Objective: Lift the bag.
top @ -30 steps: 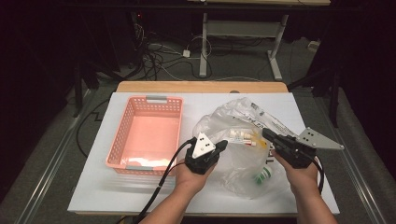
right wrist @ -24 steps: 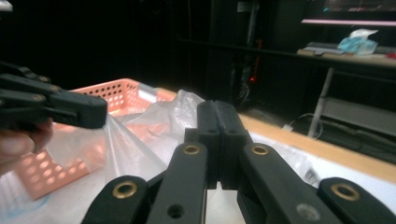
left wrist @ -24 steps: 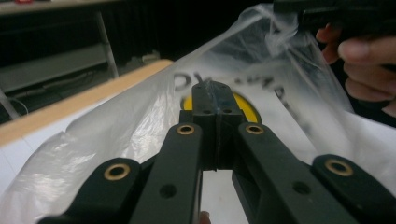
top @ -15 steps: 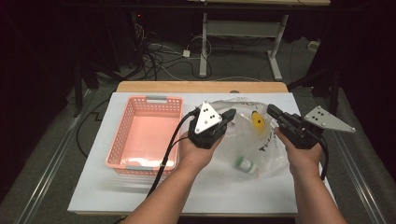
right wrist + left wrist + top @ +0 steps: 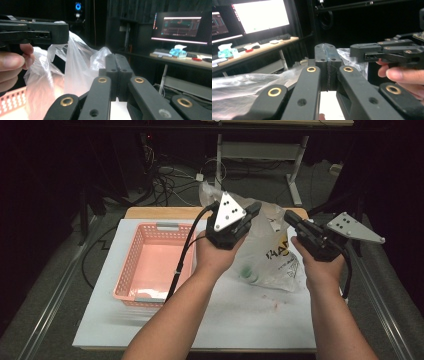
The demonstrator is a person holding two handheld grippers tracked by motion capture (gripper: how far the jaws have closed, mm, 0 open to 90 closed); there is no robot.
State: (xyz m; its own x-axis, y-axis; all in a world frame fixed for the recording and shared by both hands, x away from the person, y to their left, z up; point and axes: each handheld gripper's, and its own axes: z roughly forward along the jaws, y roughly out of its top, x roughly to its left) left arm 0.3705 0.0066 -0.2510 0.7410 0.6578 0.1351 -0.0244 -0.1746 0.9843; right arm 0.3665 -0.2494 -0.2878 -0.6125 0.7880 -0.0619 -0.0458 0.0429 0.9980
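A thin, glossy, crinkled clear plastic bag [image 5: 272, 252] hangs beside a matt pink plastic lattice basket [image 5: 152, 262].

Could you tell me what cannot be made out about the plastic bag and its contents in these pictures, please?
- High view: the contents of the plastic bag are blurred by crumpled film; a greenish item shows, its kind unclear.
- High view: the bag's printed lettering is partly folded away.
- Left gripper view: how much film is pinched is hidden by the shut fingers.
- Right gripper view: likewise.
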